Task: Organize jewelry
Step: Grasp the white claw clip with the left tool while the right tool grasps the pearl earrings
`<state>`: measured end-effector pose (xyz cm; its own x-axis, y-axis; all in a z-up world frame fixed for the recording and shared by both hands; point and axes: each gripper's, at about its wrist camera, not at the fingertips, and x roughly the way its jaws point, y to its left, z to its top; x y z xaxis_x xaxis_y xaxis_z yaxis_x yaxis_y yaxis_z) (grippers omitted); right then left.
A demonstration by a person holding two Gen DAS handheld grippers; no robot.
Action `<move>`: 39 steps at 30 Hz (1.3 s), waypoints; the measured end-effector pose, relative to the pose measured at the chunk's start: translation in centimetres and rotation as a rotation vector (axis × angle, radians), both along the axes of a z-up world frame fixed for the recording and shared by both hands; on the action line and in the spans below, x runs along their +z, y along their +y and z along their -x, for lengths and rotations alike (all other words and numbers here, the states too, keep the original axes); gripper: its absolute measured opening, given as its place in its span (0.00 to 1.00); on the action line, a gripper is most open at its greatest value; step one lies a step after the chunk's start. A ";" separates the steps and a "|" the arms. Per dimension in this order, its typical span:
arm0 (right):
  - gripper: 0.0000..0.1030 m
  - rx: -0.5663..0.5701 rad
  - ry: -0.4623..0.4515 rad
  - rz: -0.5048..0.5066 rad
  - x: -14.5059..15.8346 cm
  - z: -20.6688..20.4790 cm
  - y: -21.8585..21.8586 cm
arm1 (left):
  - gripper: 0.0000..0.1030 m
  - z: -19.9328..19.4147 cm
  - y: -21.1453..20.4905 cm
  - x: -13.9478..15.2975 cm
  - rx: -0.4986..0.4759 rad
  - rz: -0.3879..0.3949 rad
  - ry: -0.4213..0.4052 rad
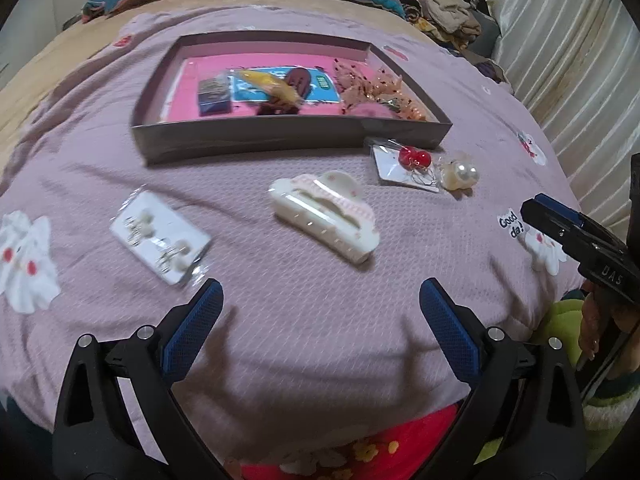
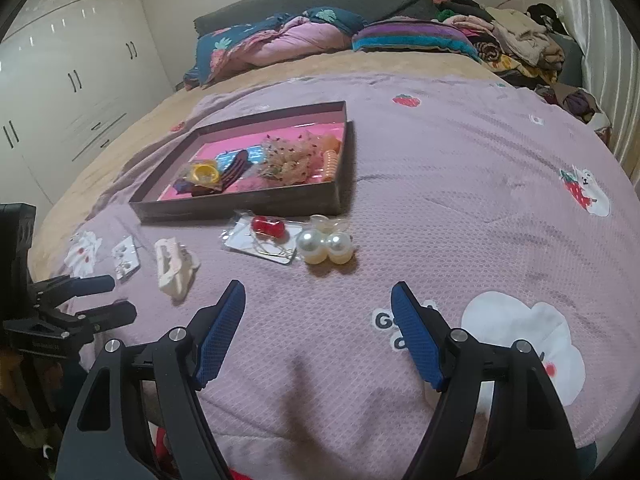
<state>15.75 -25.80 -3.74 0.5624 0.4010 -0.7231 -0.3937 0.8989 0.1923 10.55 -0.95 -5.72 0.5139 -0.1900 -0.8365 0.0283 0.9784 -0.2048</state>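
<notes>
A shallow grey box point(image 1: 248, 136) point(image 2: 240, 206) with a pink floor holds several hair accessories. On the purple blanket in front of it lie a white claw clip point(image 1: 324, 216) point(image 2: 174, 266), a card of earrings point(image 1: 160, 236) point(image 2: 126, 262), a card with red cherries point(image 1: 414, 164) point(image 2: 266, 236), and a pearl clip point(image 1: 460, 174) point(image 2: 326, 246). My left gripper point(image 1: 320, 304) is open and empty, just short of the claw clip. My right gripper point(image 2: 318, 304) is open and empty, a little short of the pearl clip.
Pillows and piled clothes point(image 2: 500, 40) lie at the far end of the bed. A white wardrobe point(image 2: 60, 80) stands at the left. A curtain point(image 1: 568, 60) hangs at the right. The right gripper shows at the right edge of the left wrist view point(image 1: 576, 236).
</notes>
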 end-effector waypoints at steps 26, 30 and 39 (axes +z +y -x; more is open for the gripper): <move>0.45 0.012 0.138 -0.044 -4.0 -7.3 2.7 | 0.37 -5.9 -1.2 -2.0 0.024 -0.022 0.029; 0.44 0.006 0.124 -0.046 -3.8 -7.4 2.9 | 0.36 -5.3 -0.8 -1.3 0.022 -0.020 0.014; 0.44 -0.013 0.094 -0.096 -2.0 -5.7 1.5 | 0.33 -4.1 1.0 0.7 0.040 0.011 -0.026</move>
